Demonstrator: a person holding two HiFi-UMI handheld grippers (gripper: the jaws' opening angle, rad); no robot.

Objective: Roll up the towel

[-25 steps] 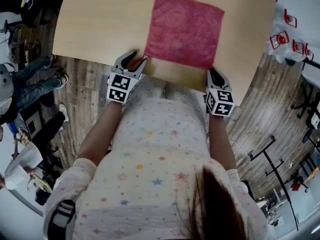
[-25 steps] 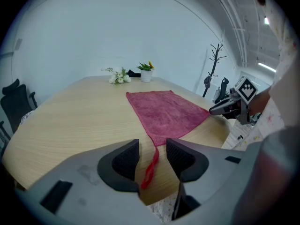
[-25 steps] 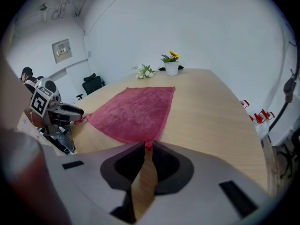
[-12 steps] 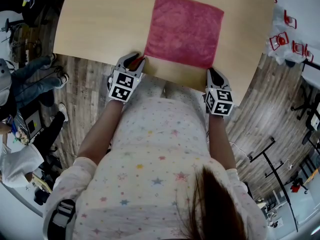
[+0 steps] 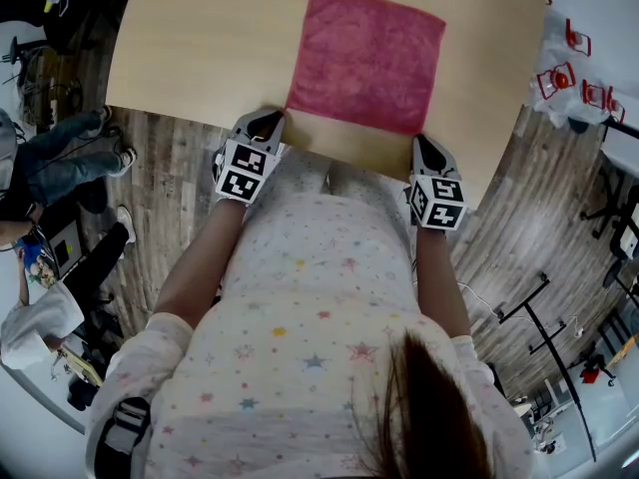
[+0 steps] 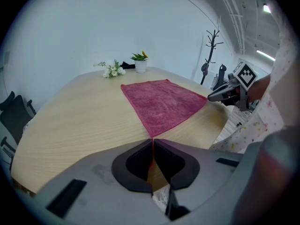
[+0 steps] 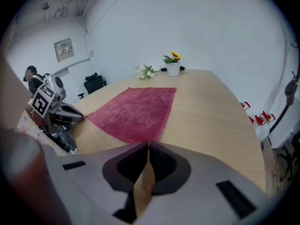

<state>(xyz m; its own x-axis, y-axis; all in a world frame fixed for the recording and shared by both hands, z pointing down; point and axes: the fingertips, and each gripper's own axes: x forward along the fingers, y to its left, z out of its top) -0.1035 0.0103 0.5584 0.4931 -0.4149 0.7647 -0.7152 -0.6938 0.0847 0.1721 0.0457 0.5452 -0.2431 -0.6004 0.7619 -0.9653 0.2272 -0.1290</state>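
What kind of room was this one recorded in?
Probably an office meeting room: a large pale wooden table, a potted plant at its far end, and a black office chair beyond it.

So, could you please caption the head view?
Left gripper, just closed, and right gripper pinch near corners of red towel.

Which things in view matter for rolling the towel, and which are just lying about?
In the job:
- red towel, flat on the table
- left gripper, just closed on the towel's near-left corner
- right gripper, shut on the near-right corner

Lying about:
- potted plant
- flower sprig
- coat stand
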